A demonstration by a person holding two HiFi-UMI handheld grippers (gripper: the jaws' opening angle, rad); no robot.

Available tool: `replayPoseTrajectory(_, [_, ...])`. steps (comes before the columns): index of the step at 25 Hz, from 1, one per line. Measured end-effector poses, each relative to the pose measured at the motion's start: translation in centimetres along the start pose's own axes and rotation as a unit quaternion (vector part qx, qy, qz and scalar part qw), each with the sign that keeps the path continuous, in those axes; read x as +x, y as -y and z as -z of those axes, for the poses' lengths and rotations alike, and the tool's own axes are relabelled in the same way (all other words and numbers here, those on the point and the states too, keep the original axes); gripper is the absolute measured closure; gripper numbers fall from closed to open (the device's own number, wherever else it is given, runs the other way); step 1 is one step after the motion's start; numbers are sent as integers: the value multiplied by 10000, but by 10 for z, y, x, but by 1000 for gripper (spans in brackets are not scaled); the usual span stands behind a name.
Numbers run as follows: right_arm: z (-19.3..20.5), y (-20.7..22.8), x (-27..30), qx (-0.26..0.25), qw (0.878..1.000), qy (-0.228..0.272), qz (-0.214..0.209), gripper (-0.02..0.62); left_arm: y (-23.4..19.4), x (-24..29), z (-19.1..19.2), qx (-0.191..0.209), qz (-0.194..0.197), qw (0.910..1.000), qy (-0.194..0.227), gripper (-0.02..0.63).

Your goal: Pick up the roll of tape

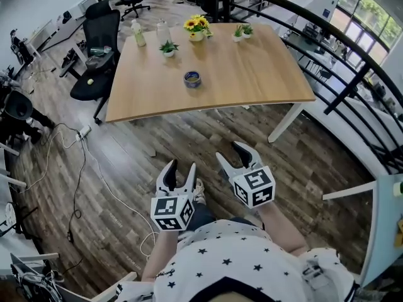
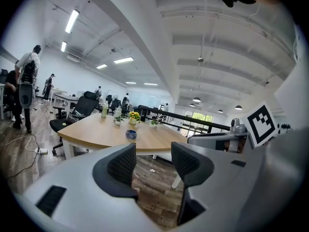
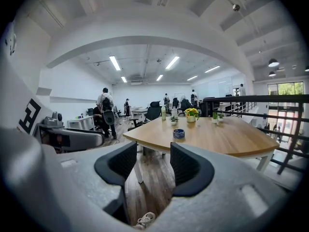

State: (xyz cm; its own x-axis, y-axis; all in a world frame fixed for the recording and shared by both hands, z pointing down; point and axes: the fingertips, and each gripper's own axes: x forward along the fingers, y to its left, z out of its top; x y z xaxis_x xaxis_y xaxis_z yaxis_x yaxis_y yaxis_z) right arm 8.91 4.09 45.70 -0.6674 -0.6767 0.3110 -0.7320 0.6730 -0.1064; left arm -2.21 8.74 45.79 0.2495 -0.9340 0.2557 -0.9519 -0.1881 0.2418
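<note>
A small blue roll of tape (image 1: 192,78) lies flat near the middle of the wooden table (image 1: 252,74). It also shows as the roll of tape (image 2: 131,134) in the left gripper view and the roll of tape (image 3: 178,134) in the right gripper view. My left gripper (image 1: 179,173) and right gripper (image 1: 234,155) hang over the floor well short of the table, side by side. Both are open with nothing between their jaws, as with the left gripper (image 2: 153,163) and right gripper (image 3: 153,162) in their own views.
On the table's far side stand a bottle (image 1: 138,33), a jar (image 1: 163,30), a yellow flower pot (image 1: 198,27) and small potted plants (image 1: 168,48). Black office chairs (image 1: 97,49) stand left of the table. Cables (image 1: 82,168) trail over the floor. A black railing (image 1: 352,74) runs along the right.
</note>
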Motion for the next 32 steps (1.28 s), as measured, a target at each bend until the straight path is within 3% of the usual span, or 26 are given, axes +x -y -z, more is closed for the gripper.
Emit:
replayPoseTrajectory(15, [-56, 40, 126, 111, 9998, -98, 106, 394, -81, 106, -57, -38, 147, 9998, -128, 396])
replayPoseTrajectory(32, [-101, 80, 236, 131, 9996, -105, 205, 394, -145, 205, -104, 62, 314, 9993, -215, 396])
